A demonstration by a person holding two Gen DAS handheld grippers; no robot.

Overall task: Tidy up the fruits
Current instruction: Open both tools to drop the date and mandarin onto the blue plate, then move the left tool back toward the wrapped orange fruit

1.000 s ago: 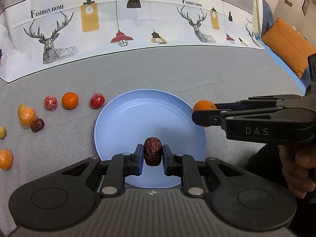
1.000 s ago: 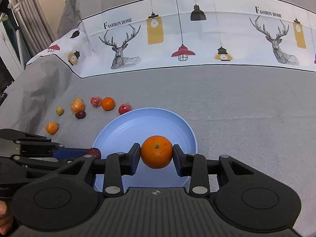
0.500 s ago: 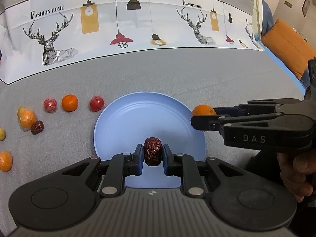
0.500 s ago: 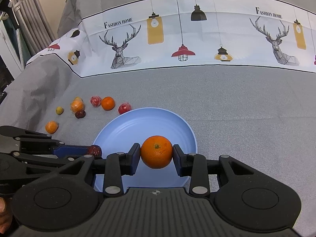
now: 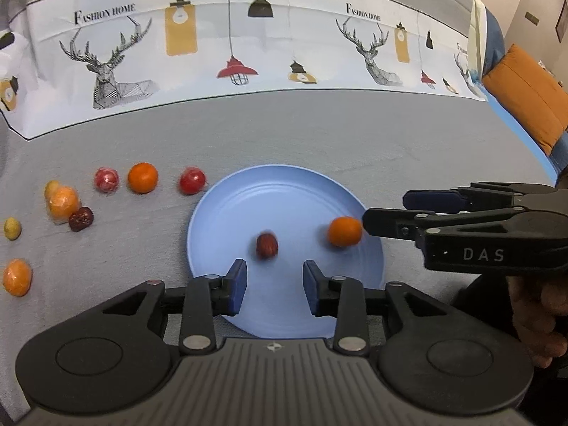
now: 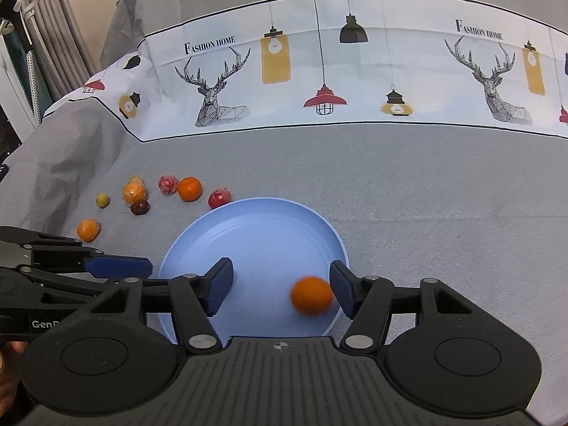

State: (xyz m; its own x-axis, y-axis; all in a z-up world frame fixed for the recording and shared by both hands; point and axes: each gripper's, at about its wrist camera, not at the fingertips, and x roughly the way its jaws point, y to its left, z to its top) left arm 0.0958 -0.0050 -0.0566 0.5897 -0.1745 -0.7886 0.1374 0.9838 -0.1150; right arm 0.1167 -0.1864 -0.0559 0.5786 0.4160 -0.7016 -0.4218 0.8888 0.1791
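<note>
A light blue plate (image 5: 248, 198) lies on the grey cloth; it also shows in the right wrist view (image 6: 269, 220). My left gripper (image 5: 273, 282) is open above the plate's near edge. A dark red date (image 5: 267, 245), blurred, lies on the plate just ahead of it. My right gripper (image 6: 280, 285) is open over the plate's near right part. A blurred orange (image 6: 311, 295) lies on the plate by its right finger; it also shows in the left wrist view (image 5: 344, 231). The right gripper (image 5: 387, 213) reaches in from the right.
Left of the plate lie several loose fruits: two red ones (image 5: 192, 181) (image 5: 106, 179), an orange (image 5: 142, 177), a wrapped orange (image 5: 64, 201), a second date (image 5: 81, 218), a small yellow fruit (image 5: 12, 228) and another orange (image 5: 17, 277). A printed cloth band (image 5: 284, 49) runs behind.
Both grippers have opened. The left one let the date go and the right one let the orange go; both fruits now lie on the blue plate, blurred.
</note>
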